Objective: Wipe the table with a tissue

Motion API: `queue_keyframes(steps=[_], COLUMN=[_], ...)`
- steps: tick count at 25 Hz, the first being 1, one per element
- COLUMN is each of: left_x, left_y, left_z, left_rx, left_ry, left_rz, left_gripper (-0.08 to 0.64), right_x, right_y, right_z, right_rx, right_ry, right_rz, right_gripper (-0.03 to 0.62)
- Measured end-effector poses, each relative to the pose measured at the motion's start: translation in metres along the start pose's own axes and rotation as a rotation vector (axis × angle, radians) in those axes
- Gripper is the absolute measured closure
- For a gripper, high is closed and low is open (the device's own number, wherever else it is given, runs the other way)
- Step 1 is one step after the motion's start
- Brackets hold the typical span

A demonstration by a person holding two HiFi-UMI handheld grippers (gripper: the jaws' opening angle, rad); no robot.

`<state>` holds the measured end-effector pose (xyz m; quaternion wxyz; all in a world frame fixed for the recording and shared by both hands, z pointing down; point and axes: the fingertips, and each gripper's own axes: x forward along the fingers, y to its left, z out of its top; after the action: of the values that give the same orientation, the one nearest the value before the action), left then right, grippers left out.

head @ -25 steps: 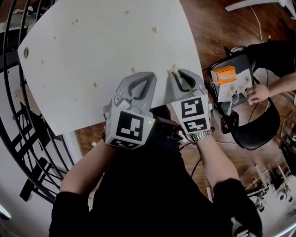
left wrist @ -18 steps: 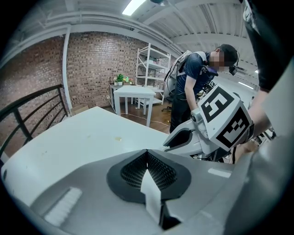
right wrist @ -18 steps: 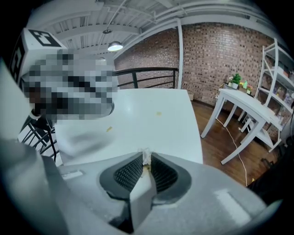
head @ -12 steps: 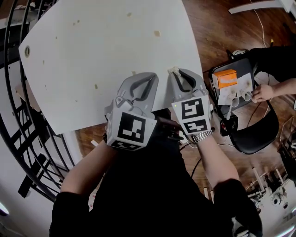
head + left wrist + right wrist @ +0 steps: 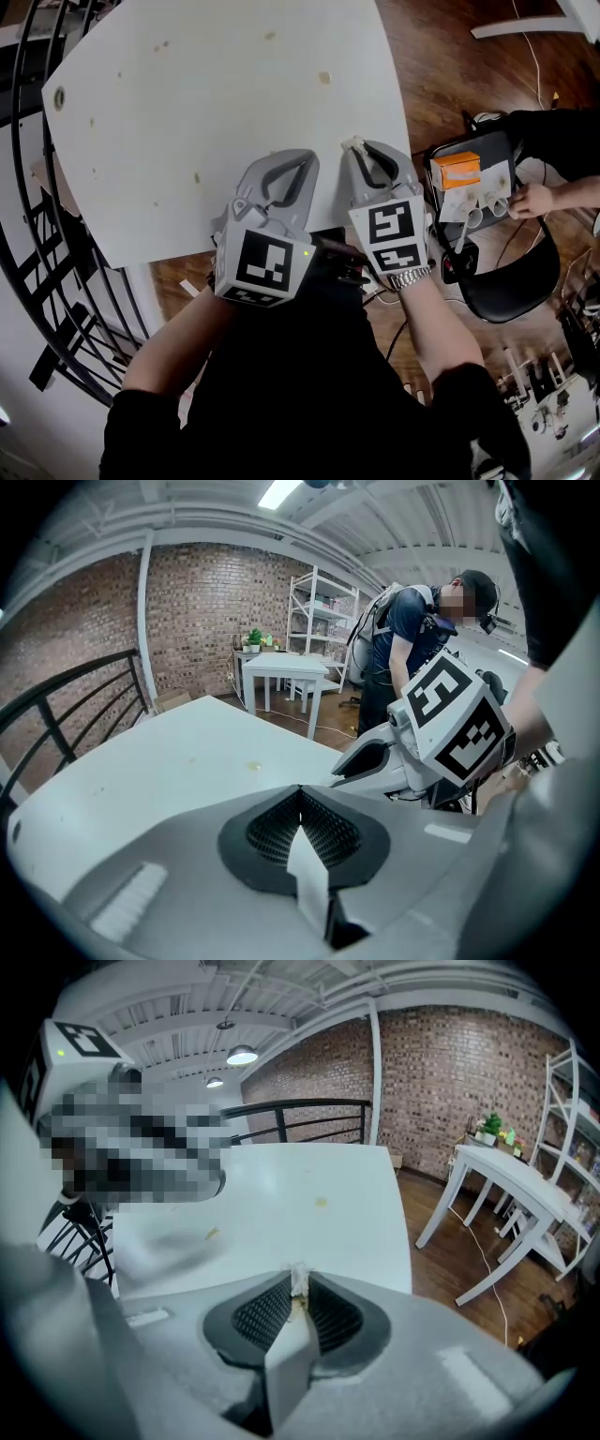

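Pinching what appears to be a tissue scrap (image 5: 298, 1277), right gripper (image 5: 357, 150) hangs over the spotted table (image 5: 234, 94); left gripper (image 5: 300, 791) closed, empty.

At the table's (image 5: 216, 84) near edge, the left gripper (image 5: 296, 155) sits closed and empty. Beside it, the right gripper (image 5: 355, 146) pinches a tissue (image 5: 298, 1277).

Loft-style workshop or lab space, bare brick wall (image 5: 202, 621), white-painted beamed ceiling (image 5: 234, 1007) with round lamp (image 5: 242, 1056), black metal railing (image 5: 300, 1110), dark wood floor (image 5: 450, 66), white shelving rack (image 5: 323, 621) (contents too small to tell), plain white tables, potted plants (image 5: 255, 637) on one.
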<state>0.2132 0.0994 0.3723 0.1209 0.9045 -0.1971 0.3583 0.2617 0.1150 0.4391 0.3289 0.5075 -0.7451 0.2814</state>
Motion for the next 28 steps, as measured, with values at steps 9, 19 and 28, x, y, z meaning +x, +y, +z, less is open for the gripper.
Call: queue_keyframes(steps=[9, 19, 28], left_x=[-0.004, -0.022, -0.043], left_y=[0.008, 0.021, 0.041], left_z=[0.007, 0.009, -0.012], left_rx=[-0.003, -0.025, -0.074], left_ry=[0.001, -0.020, -0.003], left_rz=[0.036, 0.083, 0.151], left_gripper=[0.543, 0.543, 0.543], right_x=[0.000, -0.001, 0.011], right_y=[-0.005, 0.000, 0.031], right_z=[0.009, 0.026, 0.034], right_rx=[-0.006, -0.042, -0.083], right_ry=[-0.015, -0.029, -0.022], right_rz=[0.014, 0.023, 0.087], right_gripper=[0.548, 0.548, 0.548])
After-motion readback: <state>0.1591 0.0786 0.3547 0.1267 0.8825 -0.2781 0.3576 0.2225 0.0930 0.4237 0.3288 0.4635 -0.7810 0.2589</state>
